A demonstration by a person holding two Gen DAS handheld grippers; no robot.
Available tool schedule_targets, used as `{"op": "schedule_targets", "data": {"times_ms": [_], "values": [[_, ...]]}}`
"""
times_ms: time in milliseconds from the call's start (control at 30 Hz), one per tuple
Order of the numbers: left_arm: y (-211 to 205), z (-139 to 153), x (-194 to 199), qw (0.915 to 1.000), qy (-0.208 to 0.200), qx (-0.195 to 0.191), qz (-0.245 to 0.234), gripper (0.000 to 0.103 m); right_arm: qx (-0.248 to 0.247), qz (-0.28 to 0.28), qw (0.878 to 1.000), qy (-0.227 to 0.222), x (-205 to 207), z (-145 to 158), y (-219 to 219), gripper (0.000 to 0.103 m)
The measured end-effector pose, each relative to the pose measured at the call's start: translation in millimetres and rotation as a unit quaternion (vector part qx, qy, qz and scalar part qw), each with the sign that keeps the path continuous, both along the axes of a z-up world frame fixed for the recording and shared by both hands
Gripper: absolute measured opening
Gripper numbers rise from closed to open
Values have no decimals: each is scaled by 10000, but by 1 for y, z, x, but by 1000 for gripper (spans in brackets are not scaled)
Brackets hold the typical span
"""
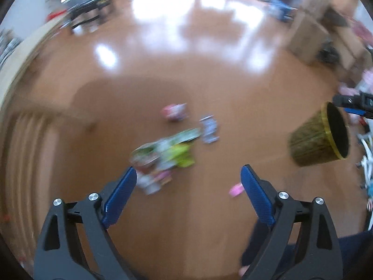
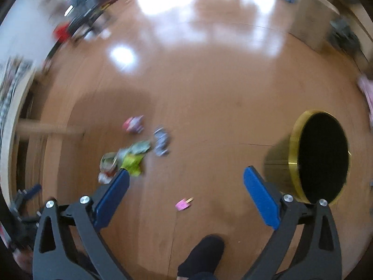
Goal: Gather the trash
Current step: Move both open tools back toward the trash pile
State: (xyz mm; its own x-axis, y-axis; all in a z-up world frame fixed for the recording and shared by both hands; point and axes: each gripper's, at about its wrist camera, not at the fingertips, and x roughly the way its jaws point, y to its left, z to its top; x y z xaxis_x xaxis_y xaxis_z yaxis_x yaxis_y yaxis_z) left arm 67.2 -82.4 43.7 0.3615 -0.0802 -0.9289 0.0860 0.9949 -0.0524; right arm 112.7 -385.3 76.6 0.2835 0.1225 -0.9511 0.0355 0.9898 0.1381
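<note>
Several pieces of trash lie on the brown floor: a yellow-green wrapper (image 1: 181, 155) (image 2: 132, 162), a pink packet (image 1: 173, 111) (image 2: 133, 123), a blue-grey packet (image 1: 209, 128) (image 2: 161, 143) and a small pink ice-pop wrapper (image 1: 236, 190) (image 2: 184, 204). An olive bin with a gold rim (image 1: 319, 137) (image 2: 319, 156) stands to the right. My left gripper (image 1: 188, 175) is open and empty, high above the pile. My right gripper (image 2: 186, 177) is open and empty above the floor, left of the bin. Both views are blurred.
A wooden shelf or furniture edge (image 1: 21, 53) runs along the left. Cardboard boxes (image 1: 310, 37) stand at the far right, dark furniture (image 1: 86, 2) at the far left. My foot in a black sock (image 2: 202, 254) is near the bottom.
</note>
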Motion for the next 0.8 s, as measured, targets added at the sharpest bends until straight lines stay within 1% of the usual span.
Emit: {"op": "schedule_targets", "data": {"times_ms": [67,100,133,167,200,267,333,367,500,567,633,667,800], "values": [[57,-4,-18,9990,88,-91,418,88,162,266,9995,49,-4,-6,48,95],[74,-5,-22,9982,135,-101,582,89,194,331,9992,66,-4,-8,66,95],[95,-9,-28,9958,273,-90,866,89,185,375,9991,66,-5,-10,80,95],[104,-11,-30,9943,364,-112,998,89,129,424,9990,55,-8,-13,98,95],[118,-12,-32,9918,435,-274,1174,89,71,487,9988,74,-10,-17,116,95],[131,-12,-37,9883,316,-610,1363,89,86,579,9981,200,-9,-24,144,95],[144,-15,-40,9874,281,-625,1425,89,102,644,9974,301,-10,-32,160,95],[146,-17,-40,9877,309,-591,1416,89,95,674,9971,347,-8,-34,171,95],[152,-19,-38,9857,336,-626,1526,89,217,729,9966,328,-9,-38,188,95],[148,-21,-34,9862,340,-624,1496,89,307,731,9963,334,-8,-42,193,95],[149,-25,-34,9870,320,-583,1466,89,349,736,9957,437,-5,-50,195,95],[148,-28,-34,9870,318,-564,1471,89,366,735,9956,462,-4,-50,193,95],[141,-44,-29,9869,444,-498,1468,89,457,704,9948,569,4,-61,192,95]]}}
